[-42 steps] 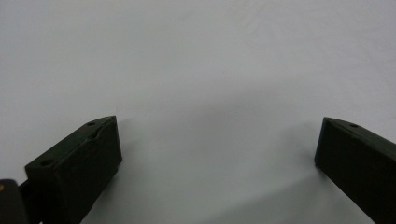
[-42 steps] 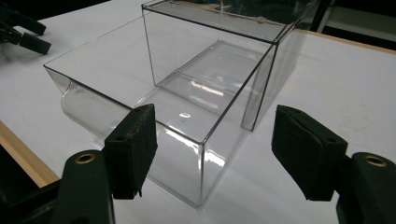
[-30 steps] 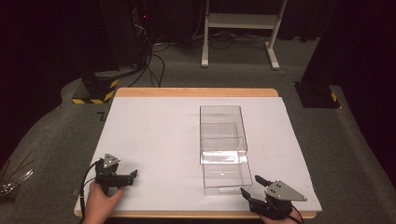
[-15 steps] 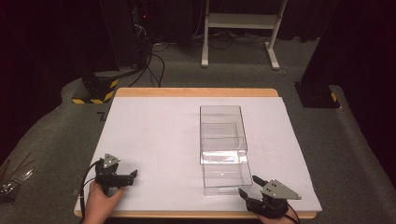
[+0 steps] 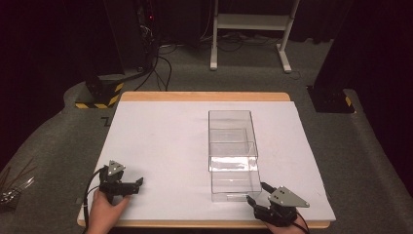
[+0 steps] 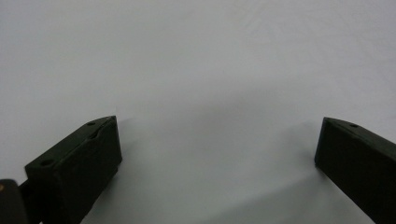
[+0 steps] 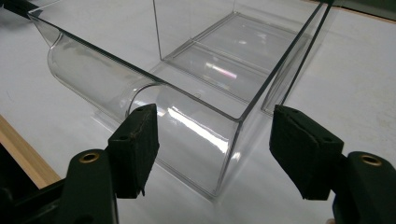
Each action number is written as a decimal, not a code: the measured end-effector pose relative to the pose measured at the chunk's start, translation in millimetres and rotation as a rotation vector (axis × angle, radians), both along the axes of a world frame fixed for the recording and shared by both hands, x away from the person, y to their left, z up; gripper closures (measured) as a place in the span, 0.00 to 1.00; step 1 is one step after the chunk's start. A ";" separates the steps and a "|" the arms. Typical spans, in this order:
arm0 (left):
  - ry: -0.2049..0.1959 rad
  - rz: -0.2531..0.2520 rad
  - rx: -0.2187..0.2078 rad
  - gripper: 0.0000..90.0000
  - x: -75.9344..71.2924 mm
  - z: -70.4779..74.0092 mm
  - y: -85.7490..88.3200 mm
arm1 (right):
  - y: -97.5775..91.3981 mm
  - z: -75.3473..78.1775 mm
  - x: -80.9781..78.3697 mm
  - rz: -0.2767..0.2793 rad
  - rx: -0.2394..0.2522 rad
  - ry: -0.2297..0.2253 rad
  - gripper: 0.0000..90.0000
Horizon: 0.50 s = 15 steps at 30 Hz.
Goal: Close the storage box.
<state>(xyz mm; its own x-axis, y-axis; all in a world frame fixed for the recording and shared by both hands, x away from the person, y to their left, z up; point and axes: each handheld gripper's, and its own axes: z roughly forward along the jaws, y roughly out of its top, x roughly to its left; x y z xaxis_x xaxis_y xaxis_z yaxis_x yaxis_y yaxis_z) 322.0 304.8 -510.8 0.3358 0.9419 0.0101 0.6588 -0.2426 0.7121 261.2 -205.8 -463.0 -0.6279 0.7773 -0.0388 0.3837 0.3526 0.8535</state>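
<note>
**Right gripper lining up on the drawer front**

Approach step, by the look of it: reaching for the clear plastic drawer (image 5: pixel 233 181), with no contact yet. Sits right of centre on the white table cover (image 5: pixel 160 146), pulled partway out of its clear plastic housing (image 5: pixel 232 139) toward the near edge, its curved front facing the person. Empty inside, both drawer and housing.

Right gripper (image 5: pixel 257 194) held low at the near edge, just beside the drawer's near right corner, pointing up and left toward it. Jaws spread wide and holding nothing. Seen along the right gripper view, the rounded front lip of the drawer (image 7: pixel 154 116) lies between and beyond the two black pads (image 7: pixel 137 149), corner nearest the camera, a visible gap on either side.

Left gripper (image 5: pixel 138 184) resting well apart on the left of the cover, jaws likewise wide, nothing between them but bare white cover (image 6: pixel 201 84).

Next move, as a judgement: ease the right gripper forward until the pads bracket the front wall or its rim, then close. Thin, slick, transparent plastic, so likely to slip under an off-centre pinch; better squared to the front face than taken on the corner. Whether to push shut or pull farther out cannot be told from here. Housing unrestrained and light, so apt to slide with the drawer; steadying with the left gripper probably worthwhile.
</note>
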 end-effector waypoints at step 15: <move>0.001 0.000 -0.002 0.01 0.0 0.0 0.0 | 3.9 1.8 6.9 -0.007 0.008 -0.014 0.39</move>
